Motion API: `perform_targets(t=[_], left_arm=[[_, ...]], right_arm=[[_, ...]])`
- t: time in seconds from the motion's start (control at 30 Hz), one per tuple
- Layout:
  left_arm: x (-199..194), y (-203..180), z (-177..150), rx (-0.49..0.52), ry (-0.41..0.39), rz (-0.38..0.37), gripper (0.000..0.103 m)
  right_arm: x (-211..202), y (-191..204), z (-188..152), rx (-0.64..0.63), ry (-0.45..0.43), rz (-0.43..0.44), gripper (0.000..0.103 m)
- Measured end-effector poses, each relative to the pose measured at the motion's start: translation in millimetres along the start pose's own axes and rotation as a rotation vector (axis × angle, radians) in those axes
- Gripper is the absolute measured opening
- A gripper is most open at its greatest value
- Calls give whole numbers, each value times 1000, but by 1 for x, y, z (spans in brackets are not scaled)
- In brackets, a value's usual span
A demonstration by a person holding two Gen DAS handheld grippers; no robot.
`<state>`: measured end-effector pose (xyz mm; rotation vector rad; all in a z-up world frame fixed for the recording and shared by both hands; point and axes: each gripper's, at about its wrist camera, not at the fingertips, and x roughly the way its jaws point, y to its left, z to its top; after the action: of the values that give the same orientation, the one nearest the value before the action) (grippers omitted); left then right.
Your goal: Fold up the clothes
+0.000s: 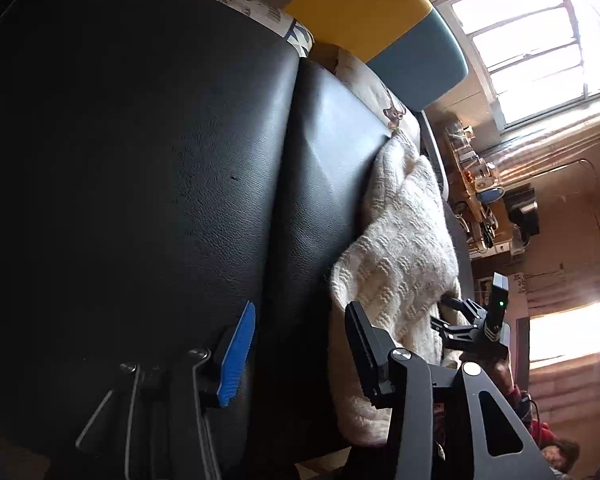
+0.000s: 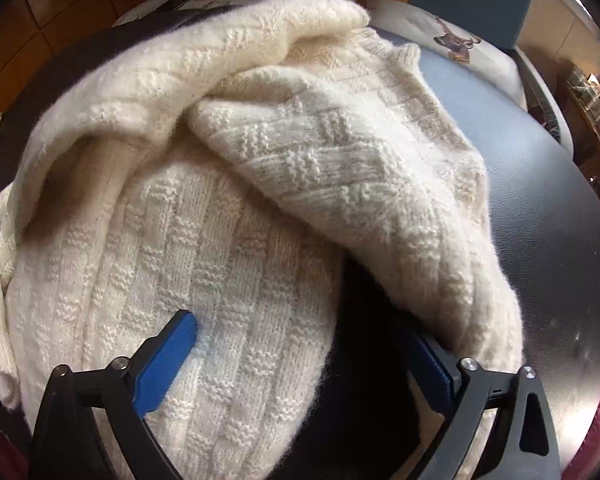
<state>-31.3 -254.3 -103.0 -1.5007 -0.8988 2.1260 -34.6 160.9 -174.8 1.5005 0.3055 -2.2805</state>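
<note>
A cream knitted sweater (image 2: 228, 208) lies crumpled on a black leather surface (image 2: 540, 200), with one part folded over the rest. My right gripper (image 2: 300, 356) is open wide just above it. Its left blue pad (image 2: 172, 352) rests on the knit, and a fold of the sweater drapes over the right finger. In the left wrist view the sweater (image 1: 400, 248) lies to the right on the leather (image 1: 160, 160). My left gripper (image 1: 300, 348) is open over bare leather beside the sweater's edge, with nothing between its fingers. The right gripper (image 1: 468, 320) shows beyond the sweater.
A printed cushion (image 2: 452, 40) lies at the far edge of the leather surface. Behind it stand yellow (image 1: 360, 8) and teal (image 1: 420, 64) panels. A cluttered shelf (image 1: 480, 200) and bright windows (image 1: 540, 52) lie beyond. A person's red sleeve (image 1: 536, 428) is near the right gripper.
</note>
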Motion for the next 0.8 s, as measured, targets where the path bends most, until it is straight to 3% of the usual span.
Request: perform_targets(t=[0.07,0.13,0.2,0.3,0.33,0.4,0.5,0.67,0.8], left_arm=[[8,-7,-5,6,43,-79,53],[23,-19,-5,13,92,-99,55],[43,-23,-1,-12,149,-85,56],[63,-24,4,-42,223,15,56],[64,-24,4,-38,236,29,56],[62,-23,1,-50,255,22,56],[61,-24,-1,-71,269,26,56],[64,-13,-5,-106,331,66,56],[61,-12,-10,-66,326,119,50]], right_arm=[[-18,11,-2,-4,-41,16,90],[-36,22,-4,-8,-82,31,90],[-47,53,-1,-86,-106,66,90],[-51,109,-8,-210,-139,255,90],[-50,126,-9,-247,-130,283,90],[-31,145,-5,-295,-111,305,90],[-12,164,1,-281,-78,457,90],[-37,217,-12,-420,-125,632,90],[-39,198,-13,-337,-124,552,90]])
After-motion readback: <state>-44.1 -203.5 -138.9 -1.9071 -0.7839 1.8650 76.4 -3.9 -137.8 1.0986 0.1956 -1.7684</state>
